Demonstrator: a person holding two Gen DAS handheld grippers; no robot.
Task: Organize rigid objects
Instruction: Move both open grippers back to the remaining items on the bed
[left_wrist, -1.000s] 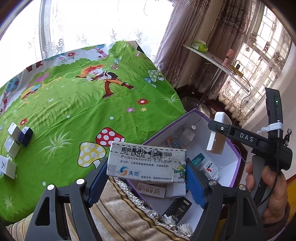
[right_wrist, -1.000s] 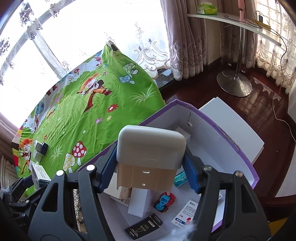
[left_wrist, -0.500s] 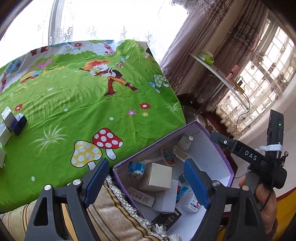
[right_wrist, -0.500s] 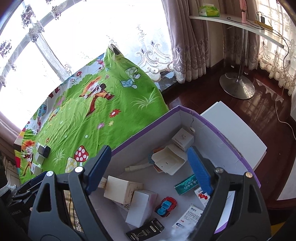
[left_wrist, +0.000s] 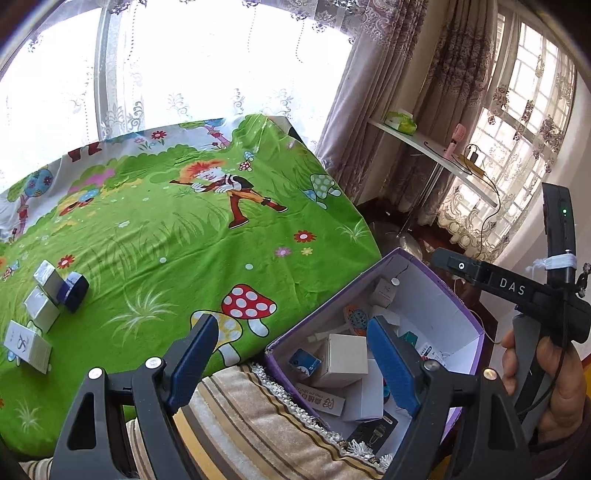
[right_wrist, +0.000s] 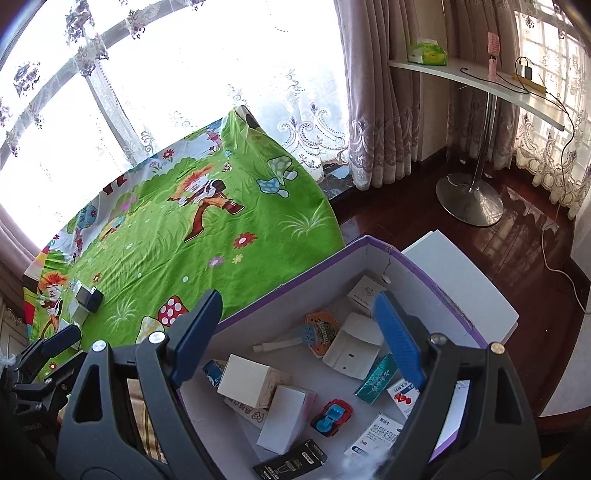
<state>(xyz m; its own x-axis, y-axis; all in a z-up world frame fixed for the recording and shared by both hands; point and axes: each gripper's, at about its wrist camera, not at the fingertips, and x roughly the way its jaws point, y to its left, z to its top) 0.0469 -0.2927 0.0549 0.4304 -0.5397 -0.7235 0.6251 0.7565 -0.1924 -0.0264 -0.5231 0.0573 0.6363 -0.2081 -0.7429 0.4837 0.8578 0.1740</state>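
Note:
A purple-rimmed white box (left_wrist: 332, 299) (right_wrist: 295, 282) stands against the edge of a bed with a green cartoon sheet (left_wrist: 177, 236). Inside lie several items: a white plastic holder (right_wrist: 354, 343), a white carton (right_wrist: 247, 380), a teal carton (right_wrist: 376, 376), a red and blue toy car (right_wrist: 330, 417) and a small blue-and-white carton (left_wrist: 304, 363). My left gripper (left_wrist: 290, 325) hangs open and empty over the box's near left corner. Above the box's inside, my right gripper (right_wrist: 297, 297) is also open and empty. Small silver, dark blue and white boxes (left_wrist: 48, 295) sit on the sheet at far left.
A striped cushion with a silver fringe (left_wrist: 258, 417) lies against the box's near side. A white board (right_wrist: 461, 280) lies under the box on the dark wood floor. A curved white shelf on a metal stand (right_wrist: 476, 81) and curtains are beyond. A hand (left_wrist: 554, 373) holds the right tool.
The left gripper let go of a medicine carton and the right let go of the white plastic holder, which now lies in the box. Both jaws spread wide and both tools lifted.

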